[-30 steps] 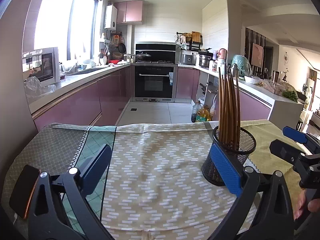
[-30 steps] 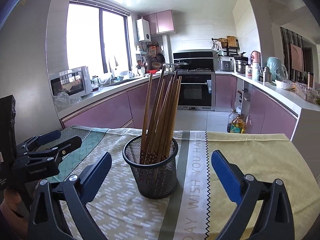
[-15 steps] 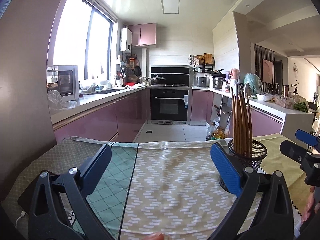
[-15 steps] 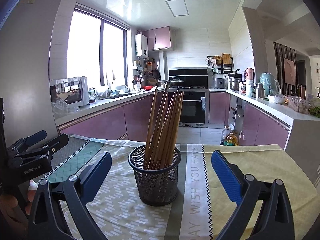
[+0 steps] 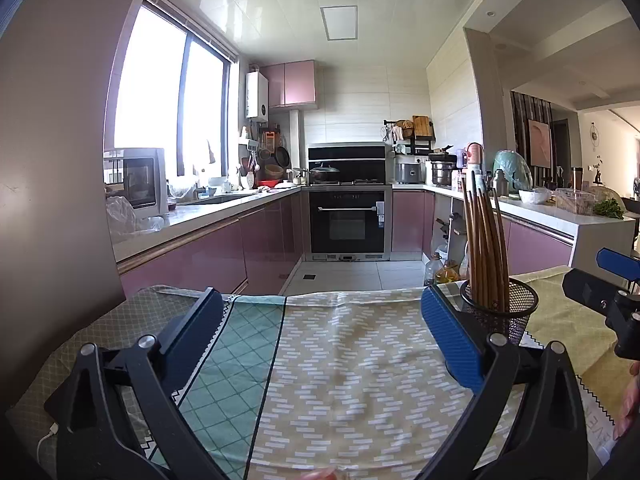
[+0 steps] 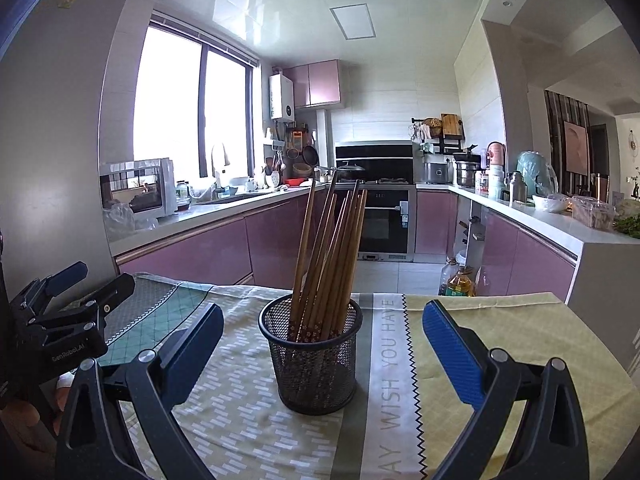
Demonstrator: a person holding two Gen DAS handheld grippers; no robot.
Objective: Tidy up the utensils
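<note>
**Both grippers empty, chopsticks gathered in the cup**

Fingers of the right gripper (image 6: 320, 344) stand wide apart with nothing between the blue pads; the black mesh cup (image 6: 313, 356) sits just beyond them, centred, on the patterned tablecloth (image 6: 500, 320). Wooden chopsticks (image 6: 328, 256) stand bundled in the cup, leaning slightly right and fanning at the top. To the near left, the left gripper (image 5: 324, 344) is likewise spread and empty over bare cloth, the cup off to its right. No loose utensils show anywhere on the cloth in either view, so the gathering looks done; little appears left, perhaps only drawing the grippers away.
</note>
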